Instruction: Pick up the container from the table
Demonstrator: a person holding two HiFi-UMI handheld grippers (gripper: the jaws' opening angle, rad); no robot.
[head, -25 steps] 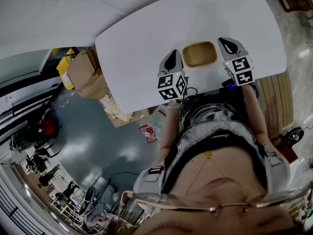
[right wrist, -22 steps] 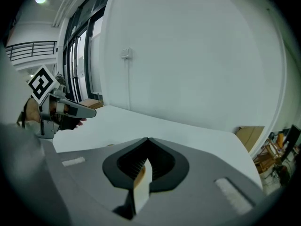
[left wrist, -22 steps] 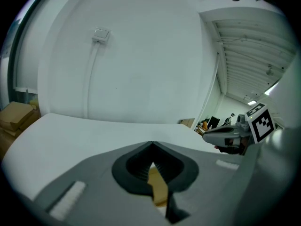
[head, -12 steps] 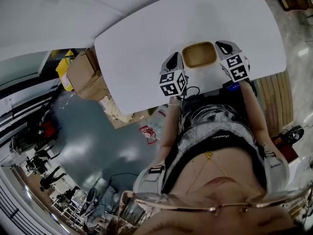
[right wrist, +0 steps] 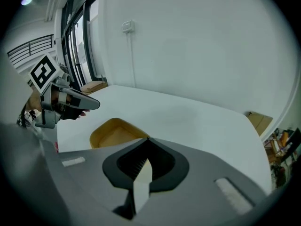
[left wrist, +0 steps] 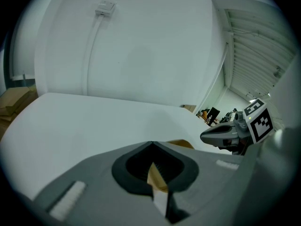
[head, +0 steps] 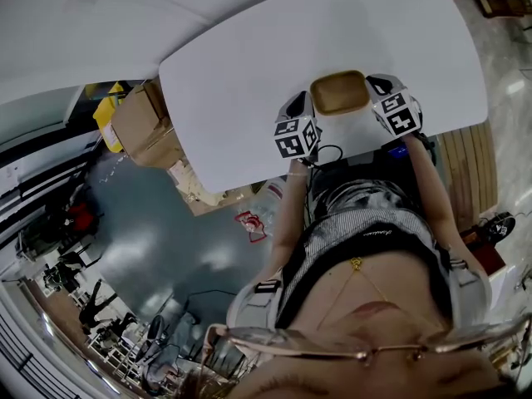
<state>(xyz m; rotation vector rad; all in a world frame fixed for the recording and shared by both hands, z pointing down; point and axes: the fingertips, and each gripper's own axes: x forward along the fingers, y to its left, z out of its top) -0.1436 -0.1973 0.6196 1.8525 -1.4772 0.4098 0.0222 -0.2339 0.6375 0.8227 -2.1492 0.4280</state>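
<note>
Container, a shallow tan tray with rounded corners, lies between the two claws near the table's edge closest to the person. The left gripper has its jaws pressed together to a single point with nothing between them. The right gripper is closed and empty in the same way. Each tip sits just beside one short end of the tray; whether either touches it cannot be told. From the right gripper view the tray shows ahead and to the left of the closed tips, its inside bare.

The table is plain white with broadly rounded corners, and nothing but the tray rests on the part in view. Beyond its far side stands a white wall carrying a small wall box with a conduit running down from it. Tall windows line the room on one side. Below the table's left corner cardboard boxes are stacked on a glossy grey floor, and wooden boards run along the right.
</note>
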